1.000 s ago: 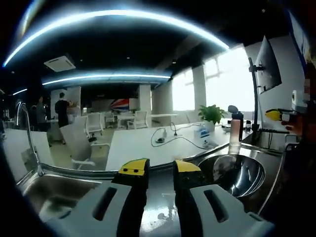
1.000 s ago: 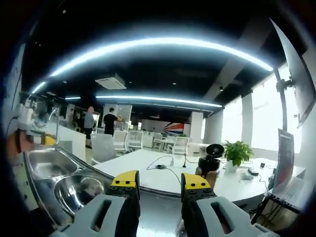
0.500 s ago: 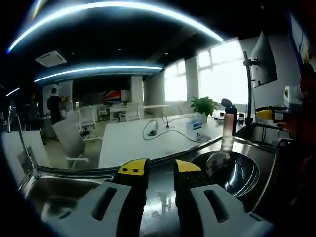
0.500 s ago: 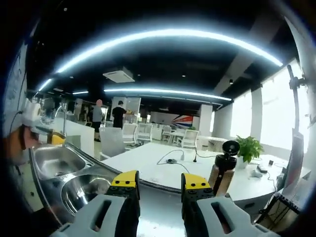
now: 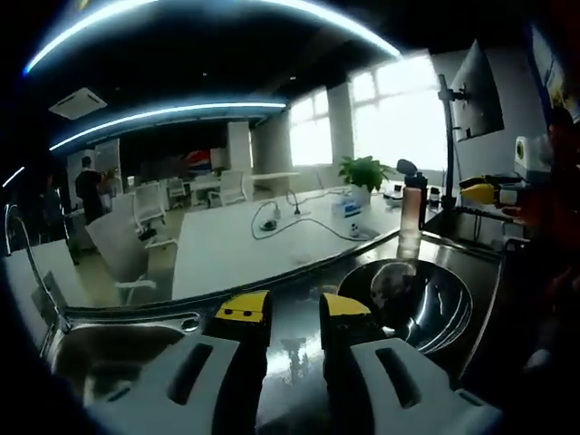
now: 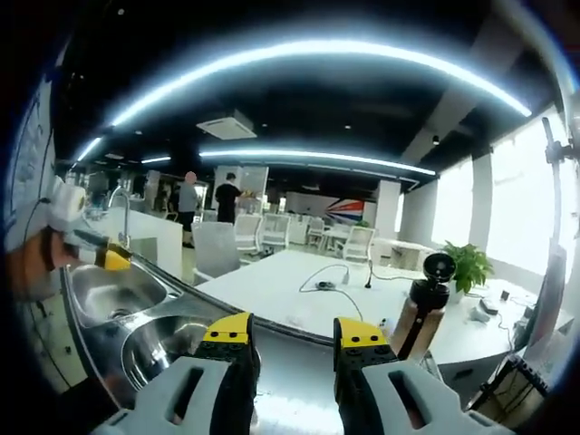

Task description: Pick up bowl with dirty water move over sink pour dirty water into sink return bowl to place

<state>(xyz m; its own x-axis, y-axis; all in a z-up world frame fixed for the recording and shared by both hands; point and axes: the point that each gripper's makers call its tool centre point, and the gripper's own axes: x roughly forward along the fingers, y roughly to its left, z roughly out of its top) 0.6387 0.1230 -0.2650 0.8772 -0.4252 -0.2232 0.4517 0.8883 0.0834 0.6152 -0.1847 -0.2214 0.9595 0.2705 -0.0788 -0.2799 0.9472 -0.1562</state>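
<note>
Compared with the frames of a second ago, both views have tilted downward and drawn nearer the counter, so that the steel bowl [image 5: 412, 304] fills more of the left gripper view and the sink [image 6: 109, 290] more of the right gripper view; these are camera shifts, and the objects themselves lie as before. Left gripper view: the left gripper [image 5: 292, 313] hangs above the wet steel counter [image 5: 290, 349], its yellow-tipped jaws parted by a narrow gap and holding nothing. The bowl rests on the counter just right of the jaws (contents cannot be made out against its reflections). A dark-capped bottle [image 5: 410, 213] stands behind the bowl; the sink basin [image 5: 118, 358] and its faucet [image 5: 27, 263] lie to the left. Right gripper view: the right gripper [image 6: 292, 333] likewise stands with jaws a little apart and empty, above the counter. The bowl [image 6: 177, 340] sits left of the jaws, beside the sink. The bottle [image 6: 419, 313] stands at right, a potted plant [image 6: 469, 267] behind it on the white table [image 6: 299, 299].
</note>
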